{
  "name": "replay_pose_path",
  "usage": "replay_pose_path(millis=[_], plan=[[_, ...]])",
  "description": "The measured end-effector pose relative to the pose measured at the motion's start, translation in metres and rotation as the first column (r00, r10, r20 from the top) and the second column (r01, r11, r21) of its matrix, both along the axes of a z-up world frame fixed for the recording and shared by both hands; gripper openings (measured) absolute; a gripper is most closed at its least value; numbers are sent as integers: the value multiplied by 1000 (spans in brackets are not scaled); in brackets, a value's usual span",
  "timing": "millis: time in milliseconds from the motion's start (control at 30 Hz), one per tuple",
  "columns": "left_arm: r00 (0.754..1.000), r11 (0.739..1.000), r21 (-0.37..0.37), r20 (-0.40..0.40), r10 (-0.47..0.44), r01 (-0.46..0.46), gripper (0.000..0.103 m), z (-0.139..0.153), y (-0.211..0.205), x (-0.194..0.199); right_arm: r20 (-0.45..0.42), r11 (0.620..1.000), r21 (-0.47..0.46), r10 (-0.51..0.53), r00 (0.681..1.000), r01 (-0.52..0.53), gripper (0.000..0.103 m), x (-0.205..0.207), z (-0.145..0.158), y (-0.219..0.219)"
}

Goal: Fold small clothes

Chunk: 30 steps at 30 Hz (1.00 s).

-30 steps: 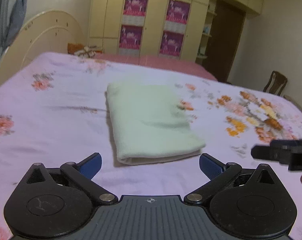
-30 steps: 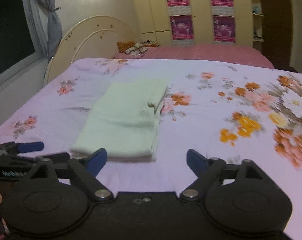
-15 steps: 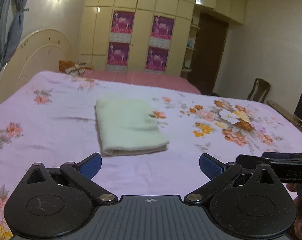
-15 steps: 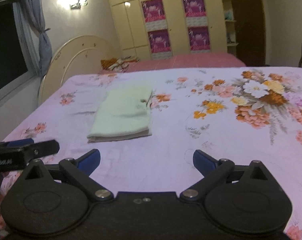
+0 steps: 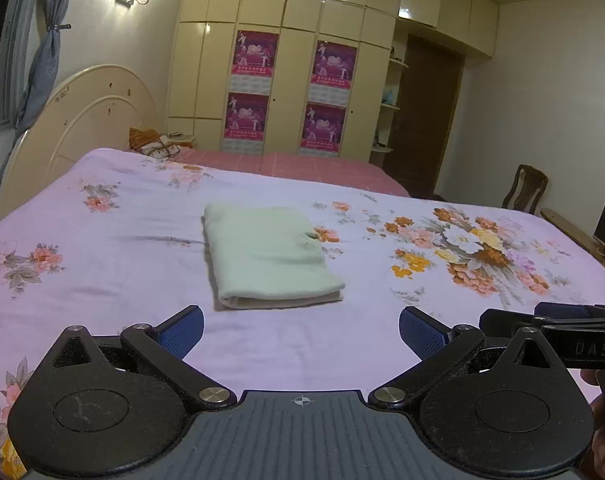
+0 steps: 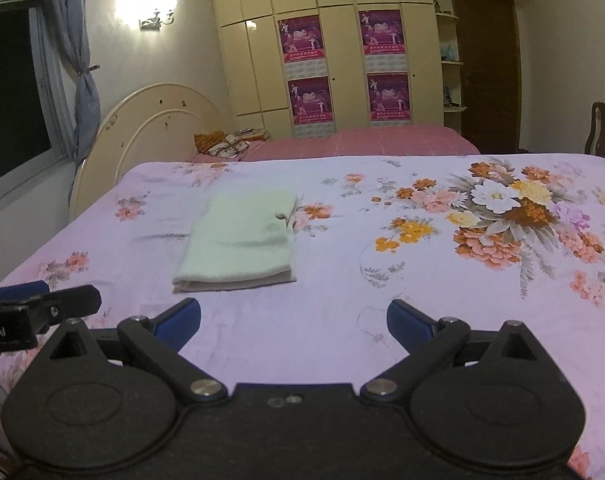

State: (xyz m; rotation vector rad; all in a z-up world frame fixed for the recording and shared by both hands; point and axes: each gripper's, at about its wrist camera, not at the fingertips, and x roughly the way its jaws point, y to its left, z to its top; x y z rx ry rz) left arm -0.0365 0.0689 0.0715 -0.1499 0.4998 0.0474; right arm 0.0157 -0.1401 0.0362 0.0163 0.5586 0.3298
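Note:
A pale green garment [image 5: 268, 258] lies folded into a flat rectangle on the floral pink bedsheet [image 5: 102, 272]; it also shows in the right wrist view [image 6: 242, 238]. My left gripper [image 5: 301, 332] is open and empty, held back from the garment's near edge. My right gripper [image 6: 293, 322] is open and empty, also back from the garment and to its right. The right gripper's side shows at the right edge of the left wrist view [image 5: 558, 326], and the left gripper's side at the left edge of the right wrist view [image 6: 38, 306].
A cream headboard [image 5: 74, 132] stands at the bed's left end. A second bed with a pink cover [image 5: 302, 162] lies behind, with a bundle of cloth [image 5: 158, 146] on it. Wardrobes line the back wall. A wooden chair [image 5: 524, 190] stands at the right.
Both grippers have drawn back and risen from the folded garment, which now looks smaller and farther away. Both stay open and empty. The garment has not moved.

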Motion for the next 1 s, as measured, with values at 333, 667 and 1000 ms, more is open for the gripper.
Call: replay_pose_path(millis=[333,667,1000], plan=[[1000,1000,17,-7,4,-4,103,-2,-3,5,3,1000,0,-5,1000,5,100,0,-1,1],[1000,1000,21,-3,-4,4,103,-1,-9,6,1,1000,-1,7,1000,-7,100,0,-1,6],[1000,1000,21,11,-7,7,103,0,-13,4,2,1000,-2,7,1000,-7,100,0,-1,7]])
